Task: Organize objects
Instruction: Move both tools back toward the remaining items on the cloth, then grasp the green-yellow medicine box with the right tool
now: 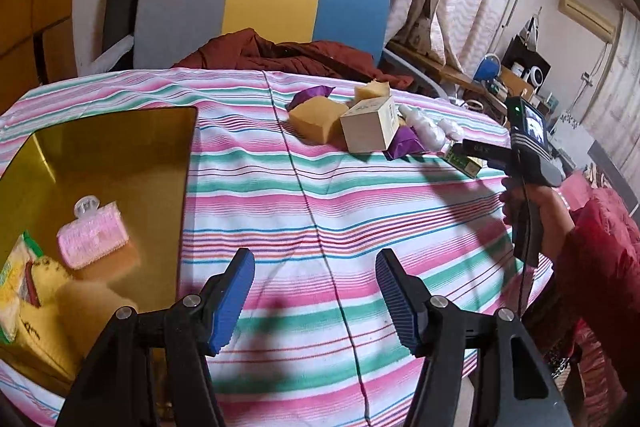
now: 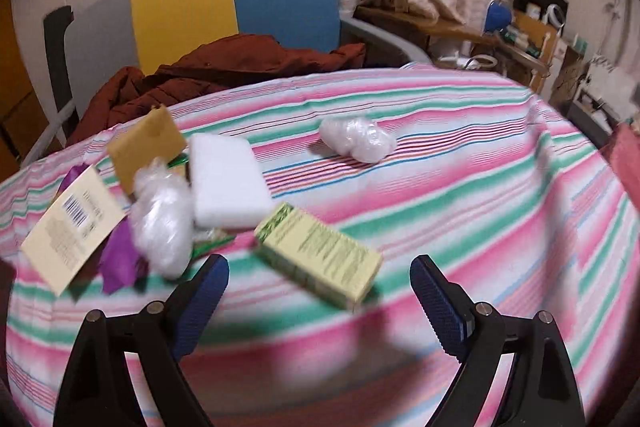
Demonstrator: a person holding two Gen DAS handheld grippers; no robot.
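Observation:
My left gripper [image 1: 316, 291] is open and empty above the striped tablecloth, just right of a gold tray [image 1: 112, 155] that holds a pink brush [image 1: 94, 237], sponges and a yellow packet. My right gripper [image 2: 320, 291] is open and empty, just in front of a pale green box [image 2: 320, 253]. Beside the box lie a white foam block [image 2: 228, 179], two clear plastic bags [image 2: 162, 223] [image 2: 358, 139], a cream box [image 2: 72, 227], a purple wrapper [image 2: 120, 259] and a yellow sponge [image 2: 146, 143]. The left wrist view shows the same pile [image 1: 368, 125] and the right gripper's body [image 1: 528, 155].
A grey, yellow and blue chair [image 1: 264, 3] with a dark red garment [image 1: 296, 53] stands behind the table. Curtains and a cluttered shelf [image 2: 532, 27] are at the back right. The table edge runs along the right [image 2: 600, 155].

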